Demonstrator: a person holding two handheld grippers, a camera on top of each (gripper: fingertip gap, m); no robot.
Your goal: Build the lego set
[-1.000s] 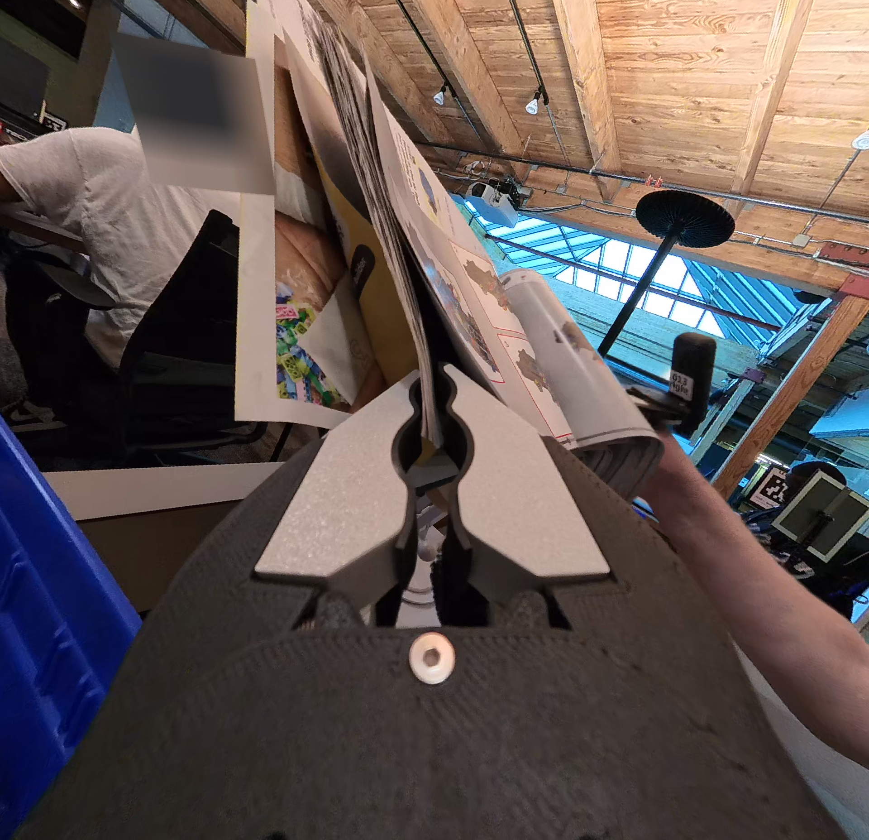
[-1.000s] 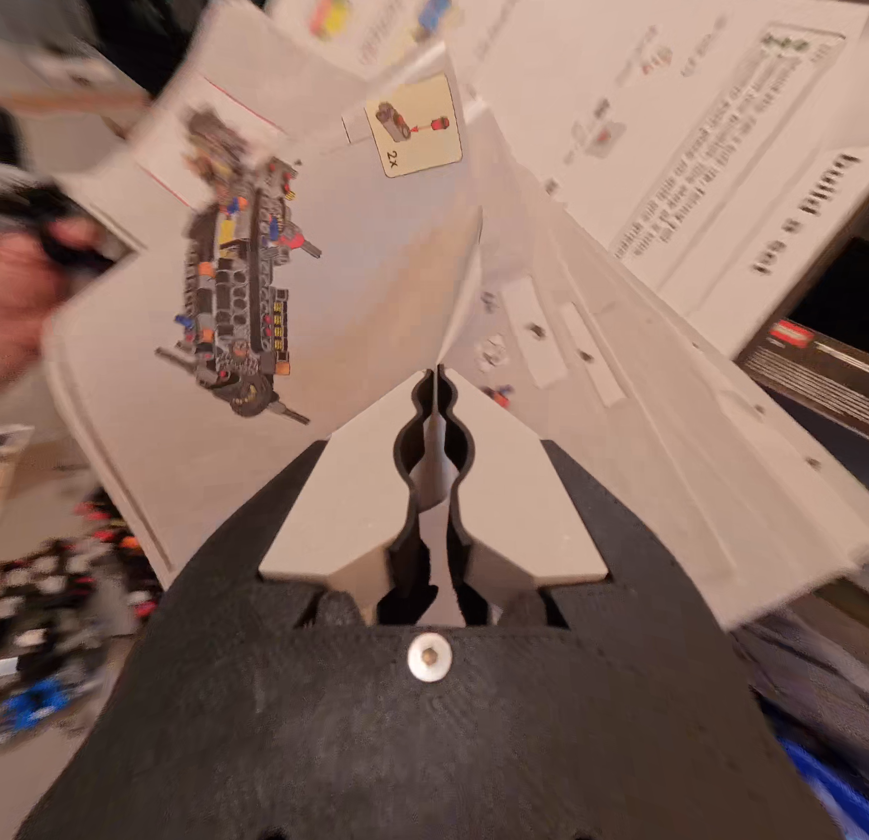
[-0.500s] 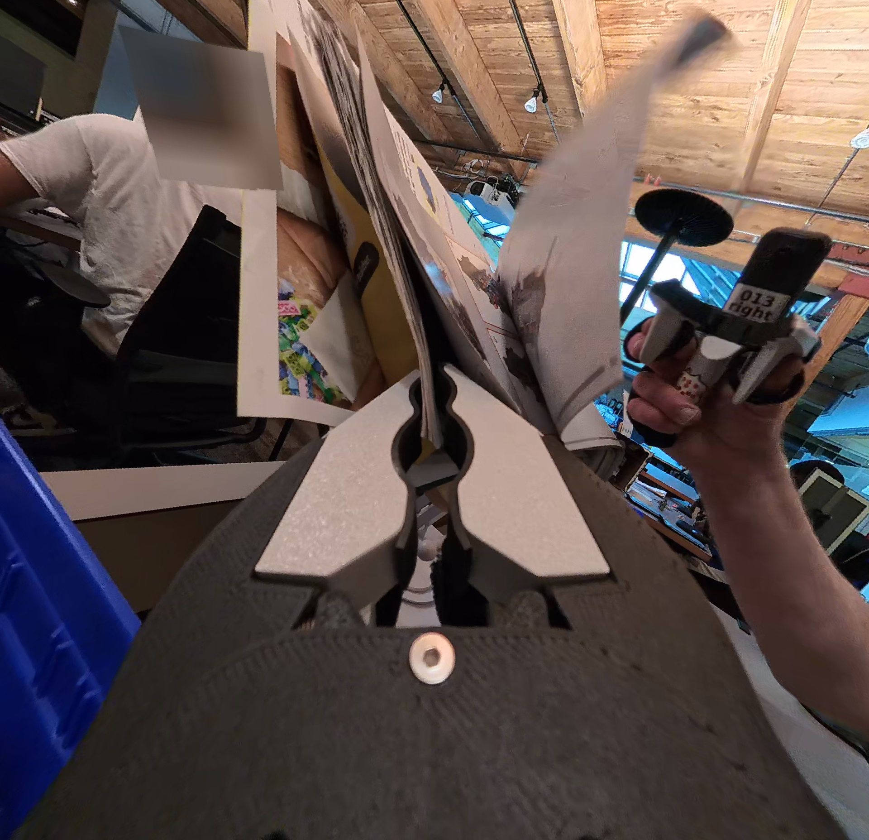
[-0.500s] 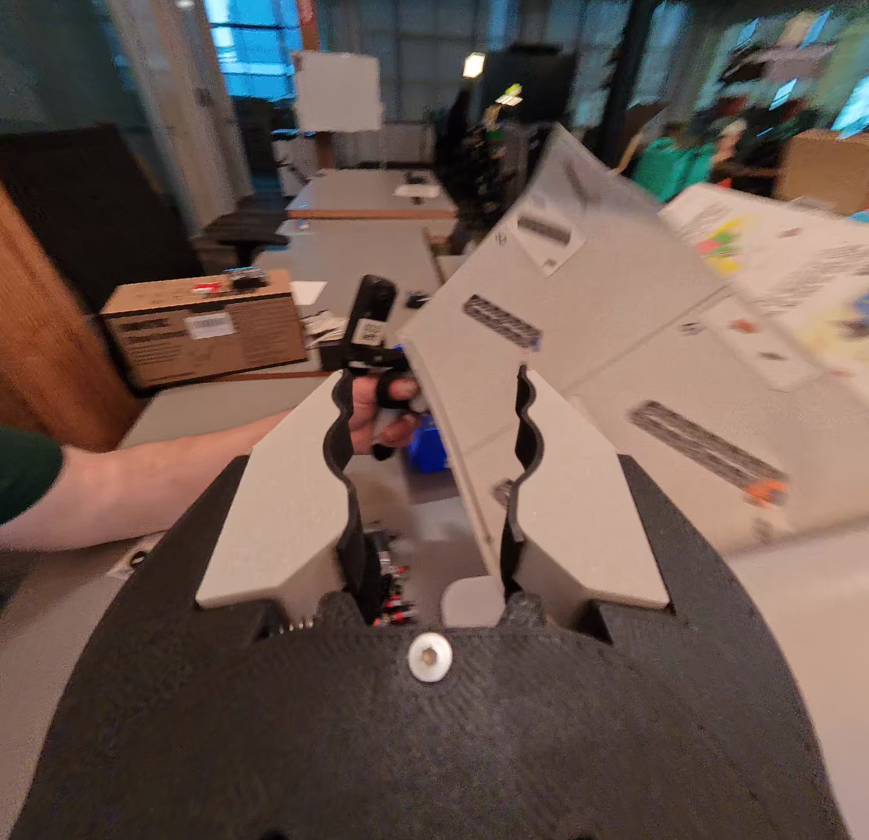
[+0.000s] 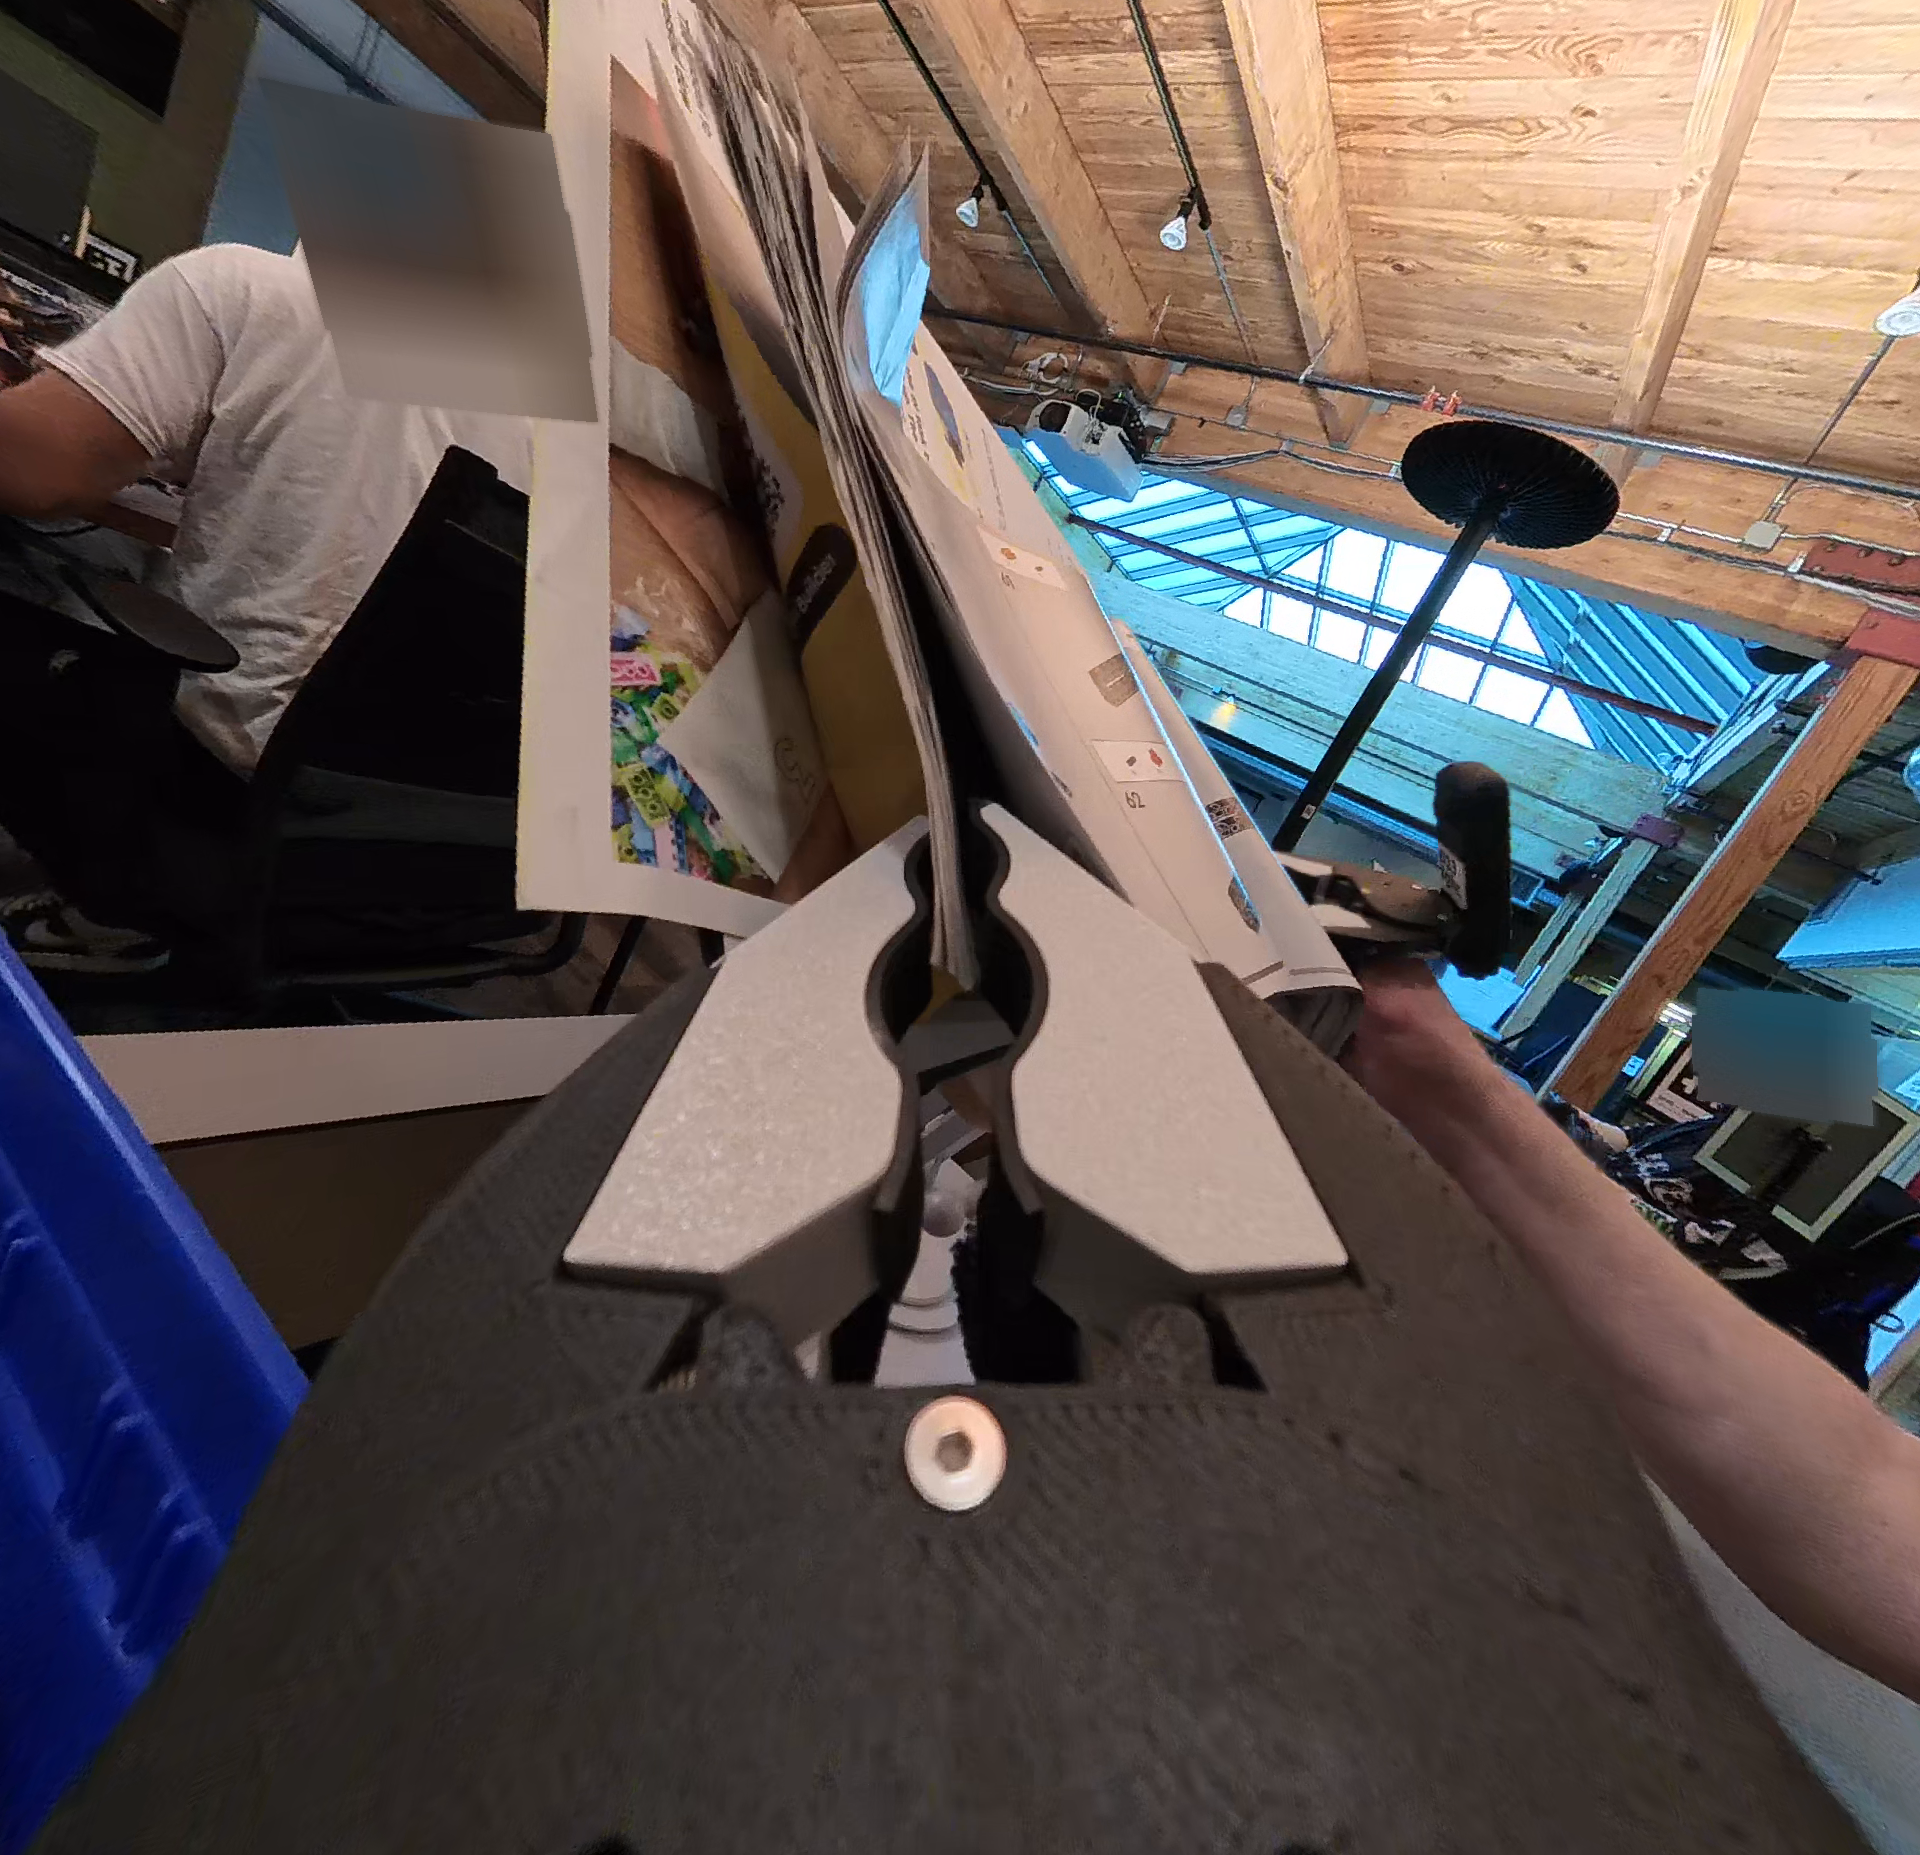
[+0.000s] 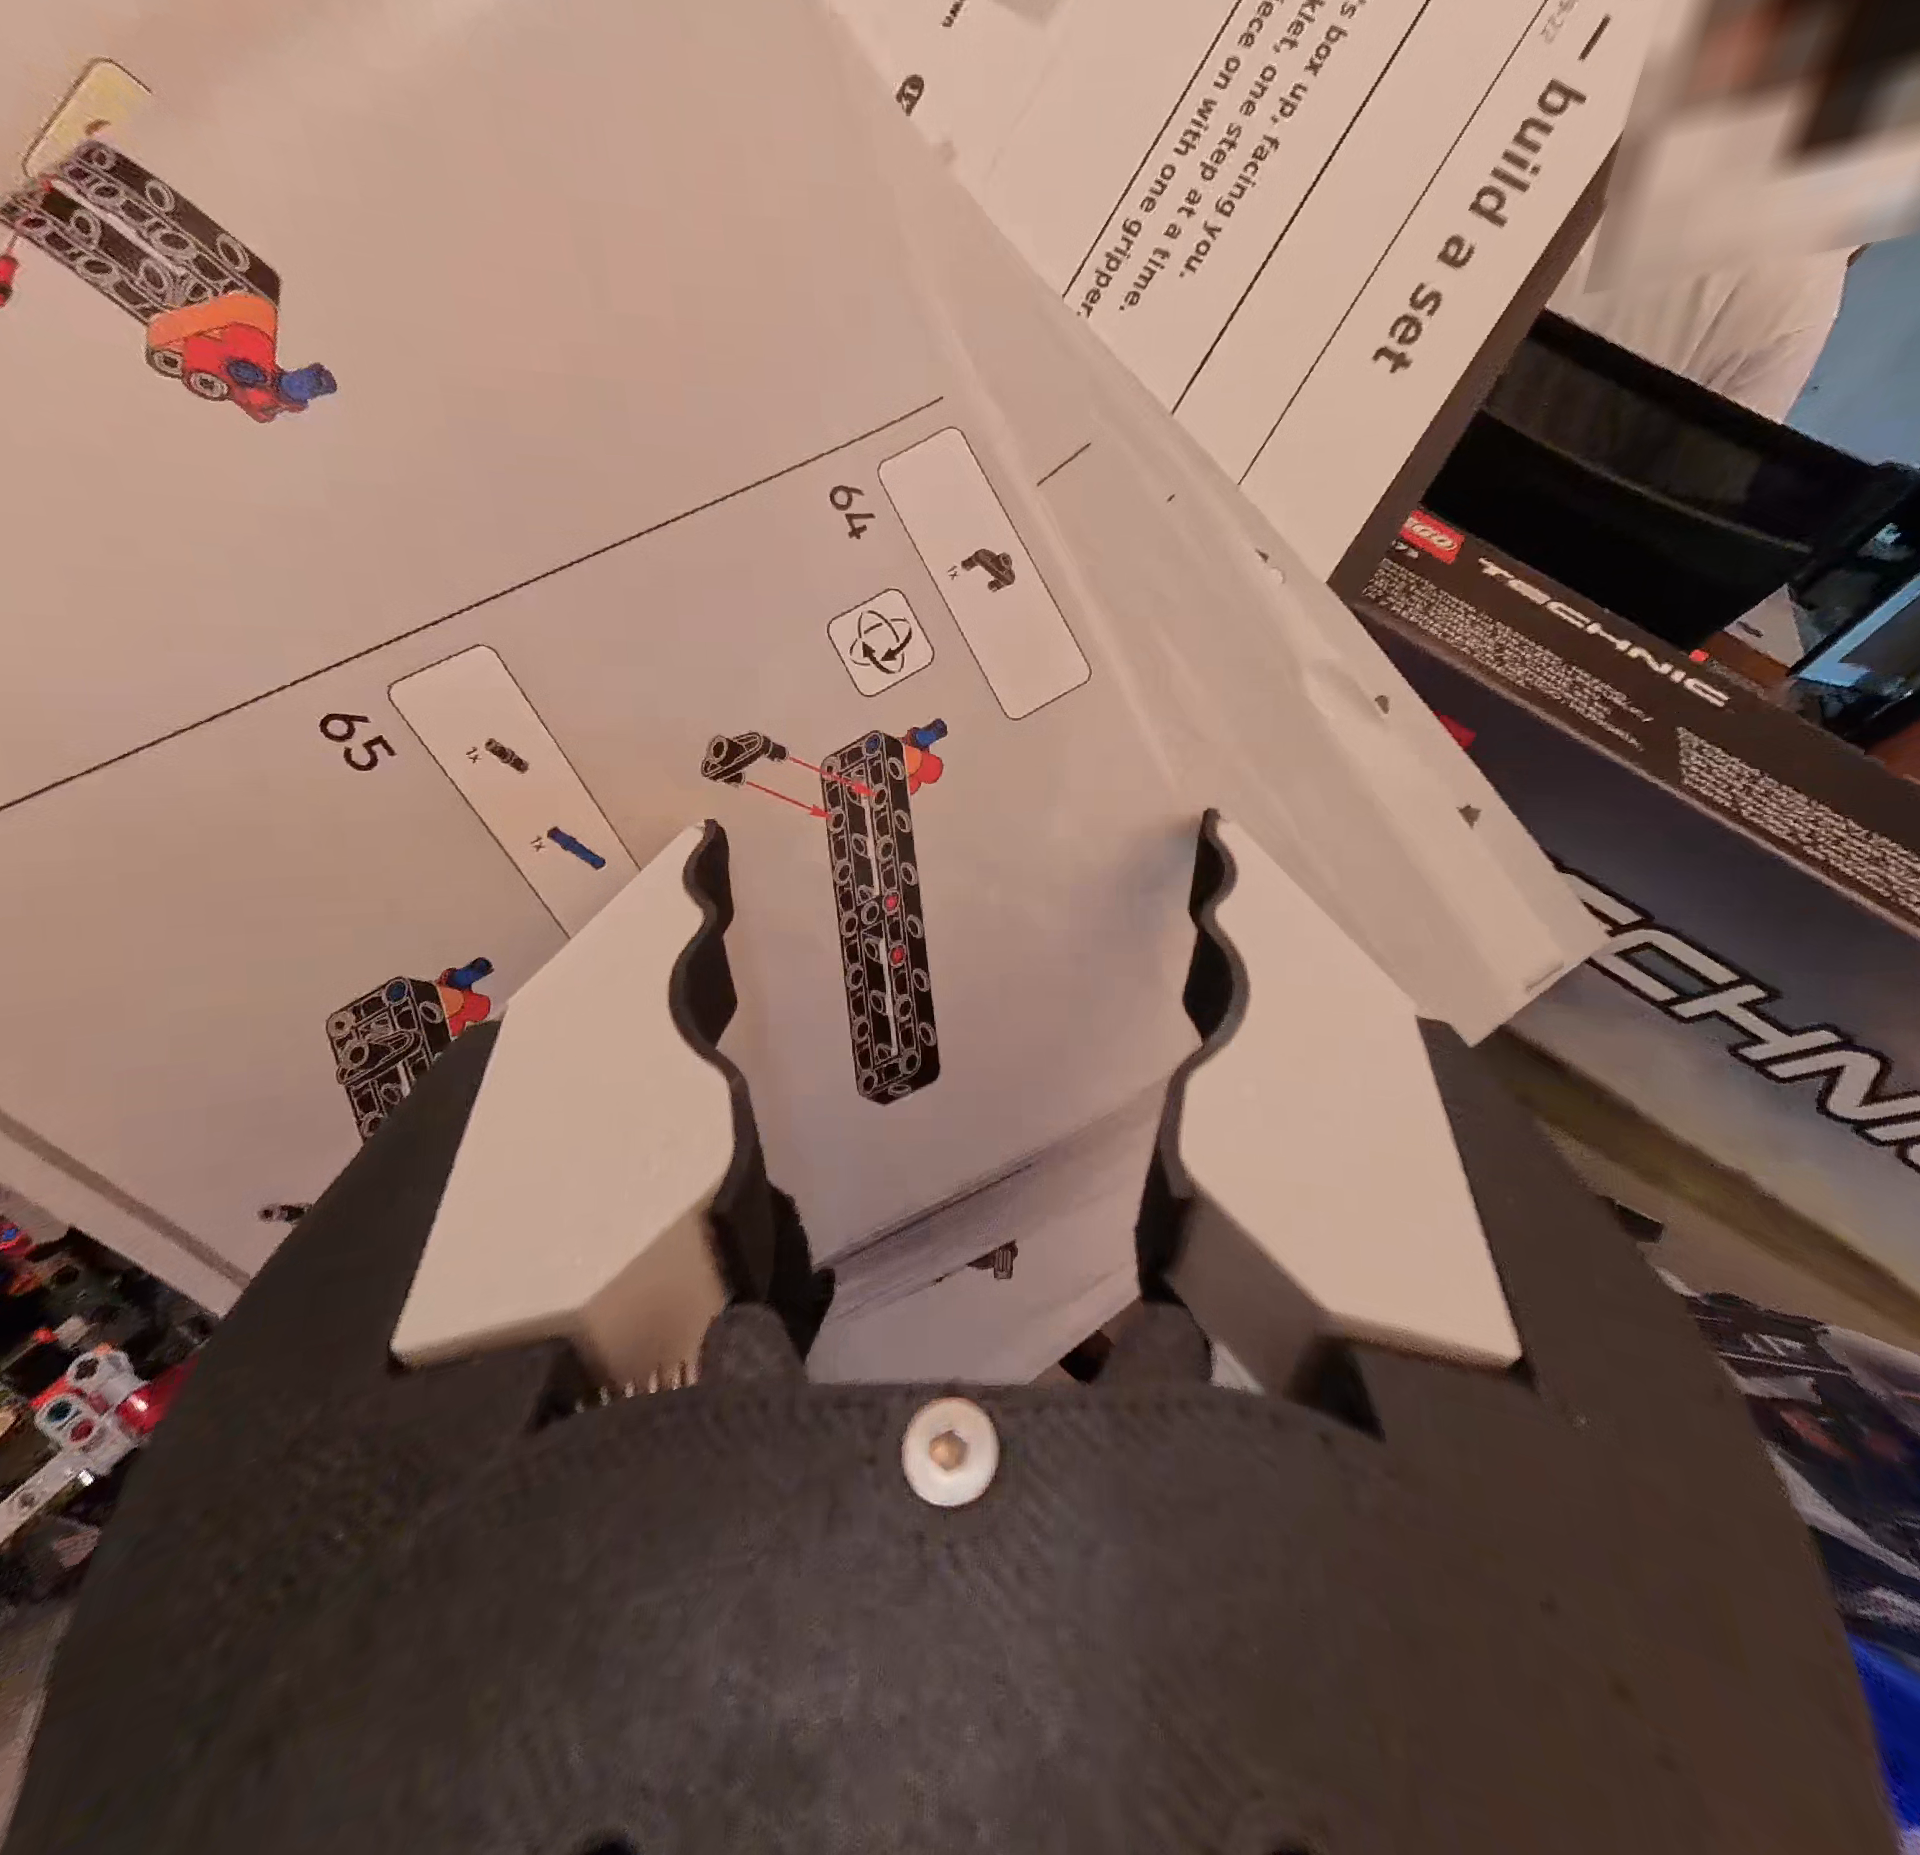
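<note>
The instruction booklet (image 5: 883, 558) stands upright, and my left gripper (image 5: 956, 829) is shut on the lower edge of its page stack. My right gripper (image 6: 956, 829) is open, its two fingers spread over an open page of the booklet (image 6: 623, 558) that shows black beam diagrams. Nothing is between its jaws. In the left wrist view the right gripper (image 5: 1351, 901) sits against the booklet's right-hand pages, with a bare forearm (image 5: 1662, 1286) behind it.
A dark Lego box (image 6: 1662, 766) lies to the right of the booklet, with a white printed sheet (image 6: 1299, 195) above it. Loose Lego pieces (image 6: 73, 1390) lie at the lower left. A blue bin (image 5: 94, 1390) is at my left. A person in a white shirt (image 5: 260, 455) sits behind. There is about 35 cm between the tips of the two grippers.
My right gripper was shut on a page, opened and let it go as the page flipped over, swung away, and is now back over the booklet, open. The left gripper has kept its hold.
</note>
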